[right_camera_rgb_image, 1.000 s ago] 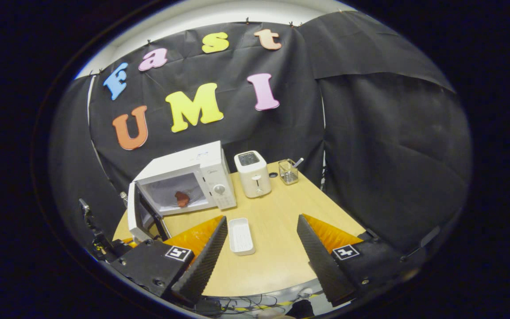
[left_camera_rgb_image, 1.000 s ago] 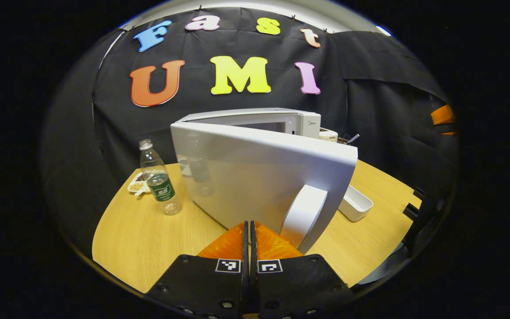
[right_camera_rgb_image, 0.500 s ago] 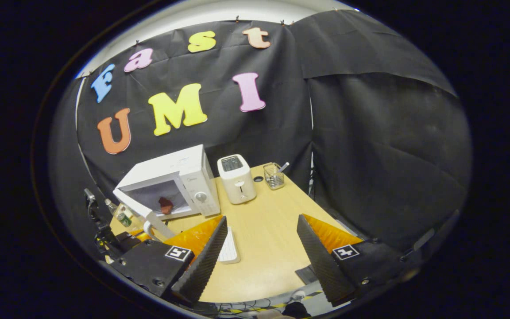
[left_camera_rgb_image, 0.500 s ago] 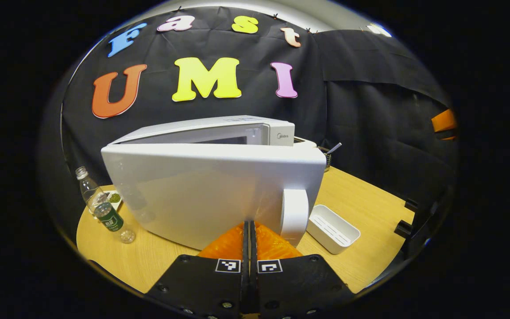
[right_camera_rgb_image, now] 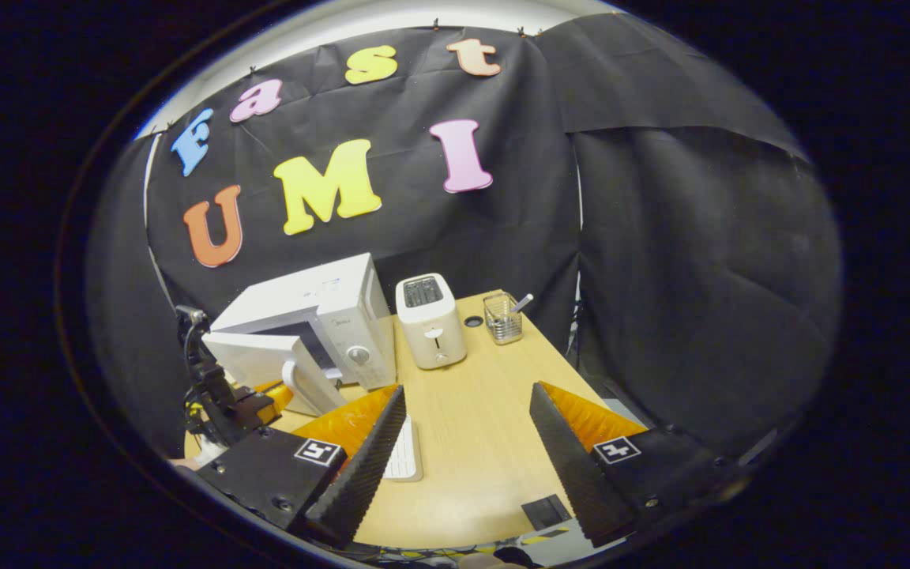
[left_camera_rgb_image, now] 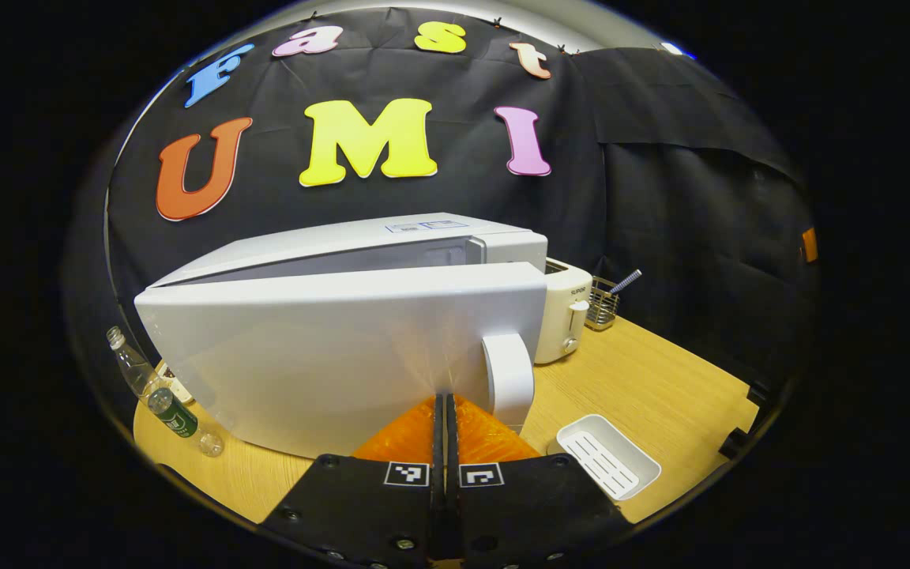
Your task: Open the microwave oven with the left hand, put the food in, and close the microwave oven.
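Jaws together against microwave door (left_camera_rgb_image: 329,348)

Black creased cloth (right_camera_rgb_image: 660,237) hangs as the booth's wall behind and beside a light wooden table (right_camera_rgb_image: 471,427) with a rounded front edge. Above the cloth runs a pale strip of ceiling (right_camera_rgb_image: 392,20).

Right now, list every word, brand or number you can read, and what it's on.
Toaster: small brand print on its front, too blurred to read.
Microwave: sticker on its top, too small to read.
Bottle: green label, unreadable.
Nothing here can be quoted with confidence.
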A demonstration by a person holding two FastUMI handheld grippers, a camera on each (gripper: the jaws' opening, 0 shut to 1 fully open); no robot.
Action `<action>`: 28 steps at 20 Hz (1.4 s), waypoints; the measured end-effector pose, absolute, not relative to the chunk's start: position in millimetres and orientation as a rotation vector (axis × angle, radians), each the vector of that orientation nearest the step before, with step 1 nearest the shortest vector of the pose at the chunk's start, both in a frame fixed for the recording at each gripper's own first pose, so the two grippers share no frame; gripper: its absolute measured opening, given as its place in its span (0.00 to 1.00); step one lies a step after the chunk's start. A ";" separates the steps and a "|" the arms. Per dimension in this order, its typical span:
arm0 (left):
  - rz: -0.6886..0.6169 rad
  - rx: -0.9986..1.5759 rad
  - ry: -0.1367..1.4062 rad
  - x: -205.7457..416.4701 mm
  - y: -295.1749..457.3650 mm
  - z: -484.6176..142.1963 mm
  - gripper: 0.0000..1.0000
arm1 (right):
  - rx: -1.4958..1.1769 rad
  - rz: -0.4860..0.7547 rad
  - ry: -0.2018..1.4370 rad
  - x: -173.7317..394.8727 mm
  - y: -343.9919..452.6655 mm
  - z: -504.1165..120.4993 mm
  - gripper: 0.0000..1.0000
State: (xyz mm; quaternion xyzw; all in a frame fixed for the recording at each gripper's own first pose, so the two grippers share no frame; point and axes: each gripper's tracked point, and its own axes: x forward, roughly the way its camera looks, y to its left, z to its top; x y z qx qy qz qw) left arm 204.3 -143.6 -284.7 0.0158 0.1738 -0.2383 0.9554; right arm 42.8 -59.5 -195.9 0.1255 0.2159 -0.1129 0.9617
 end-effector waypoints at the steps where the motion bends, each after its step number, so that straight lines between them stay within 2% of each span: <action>1: -0.472 0.028 0.348 212.0 -147.0 -284.2 0.00 | 0.252 -0.213 0.442 46.9 -62.0 -195.5 1.00; 6: -0.407 0.007 0.342 249.1 -159.9 -278.9 0.00 | 0.235 -0.177 0.465 63.2 -84.6 -199.9 1.00; 7: -0.397 0.004 0.341 255.3 -162.0 -278.5 0.00 | 0.234 -0.173 0.468 65.3 -88.5 -201.0 0.91; 8: -0.388 0.003 0.339 259.8 -162.4 -277.7 0.00 | 0.234 -0.169 0.472 67.4 -90.8 -201.8 1.00; 23: -0.313 -0.049 0.377 270.0 -159.0 -284.4 0.00 | 0.227 -0.150 0.481 76.1 -104.6 -201.8 1.00; 24: -0.307 -0.045 0.378 268.6 -157.5 -284.0 0.10 | 0.229 -0.148 0.481 76.2 -104.6 -200.6 1.00; 25: -0.294 -0.034 0.371 267.8 -152.8 -282.0 0.00 | 0.229 -0.147 0.481 75.8 -103.3 -201.1 1.00; 28: -0.269 -0.012 0.363 256.0 -139.1 -277.6 0.00 | 0.231 -0.142 0.487 75.1 -101.6 -203.7 1.00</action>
